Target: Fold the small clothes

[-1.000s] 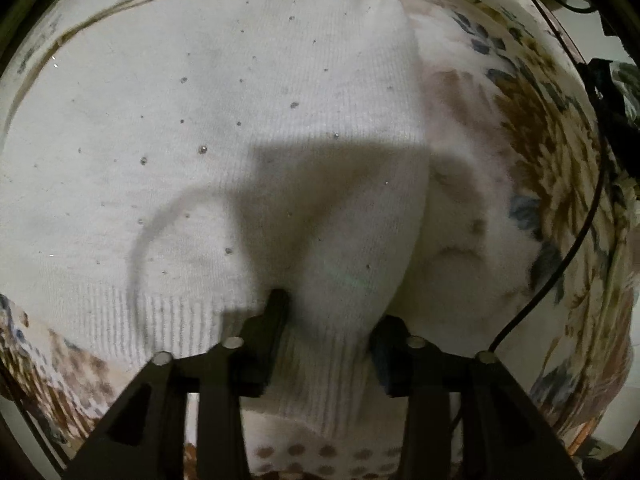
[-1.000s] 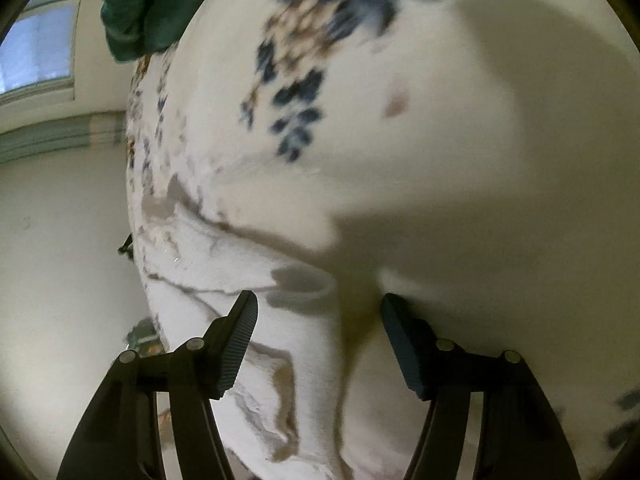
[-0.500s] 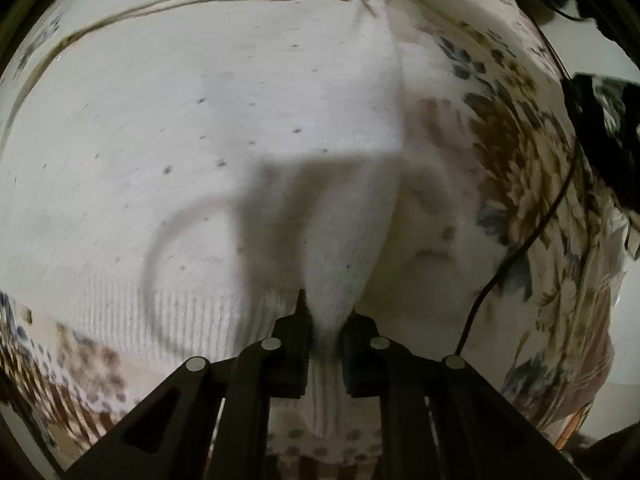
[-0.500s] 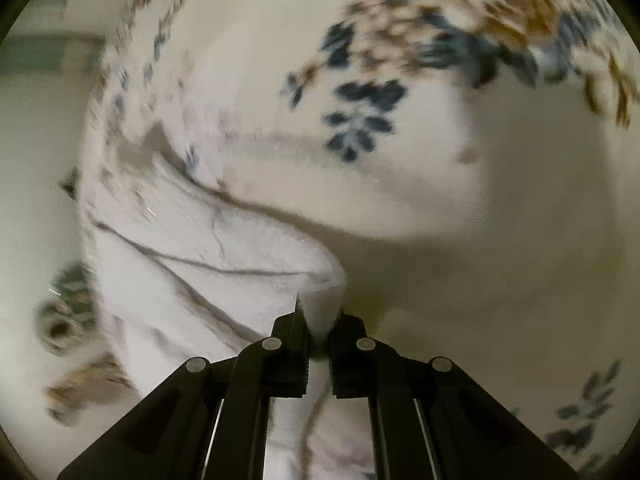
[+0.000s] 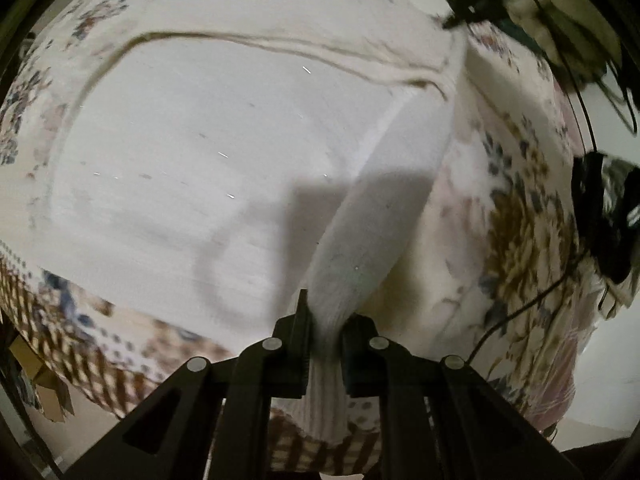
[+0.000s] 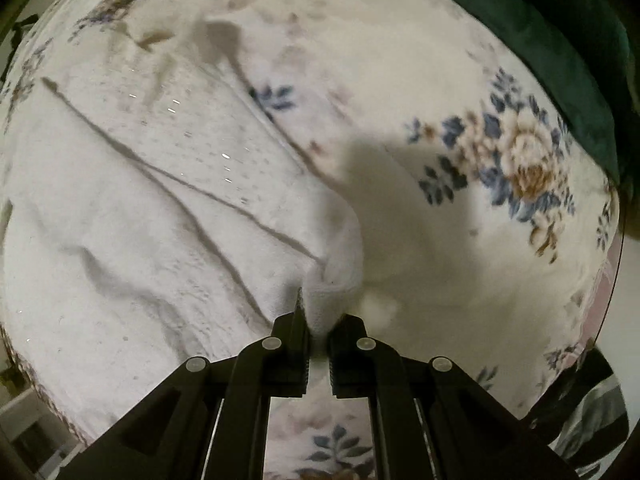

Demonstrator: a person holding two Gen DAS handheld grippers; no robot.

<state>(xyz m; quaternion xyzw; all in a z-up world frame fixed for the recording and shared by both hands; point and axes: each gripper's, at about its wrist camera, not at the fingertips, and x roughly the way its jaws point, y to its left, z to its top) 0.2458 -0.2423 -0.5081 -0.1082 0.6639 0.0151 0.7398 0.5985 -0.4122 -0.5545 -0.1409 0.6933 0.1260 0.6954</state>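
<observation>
A white knit sweater (image 5: pixel 208 168) with small sparkles lies spread on a floral bedspread (image 5: pixel 516 216). My left gripper (image 5: pixel 325 322) is shut on the sweater's ribbed hem edge and lifts a long fold (image 5: pixel 384 216) of it off the bed. In the right wrist view the same sweater (image 6: pixel 160 216) lies creased to the left. My right gripper (image 6: pixel 319 318) is shut on a bunched corner (image 6: pixel 340 268) of it, raised a little above the bedspread (image 6: pixel 500 168).
A dark green cloth (image 6: pixel 560 32) lies at the bed's far right edge. A black cable (image 5: pixel 532 304) and black gear (image 5: pixel 604 216) sit at the right in the left wrist view. Cardboard boxes (image 5: pixel 36 376) stand beside the bed, lower left.
Both grippers closed on the sweater, from open a second ago. Both have since pulled up and back, lifting the gripped edge so more of the bed shows.
</observation>
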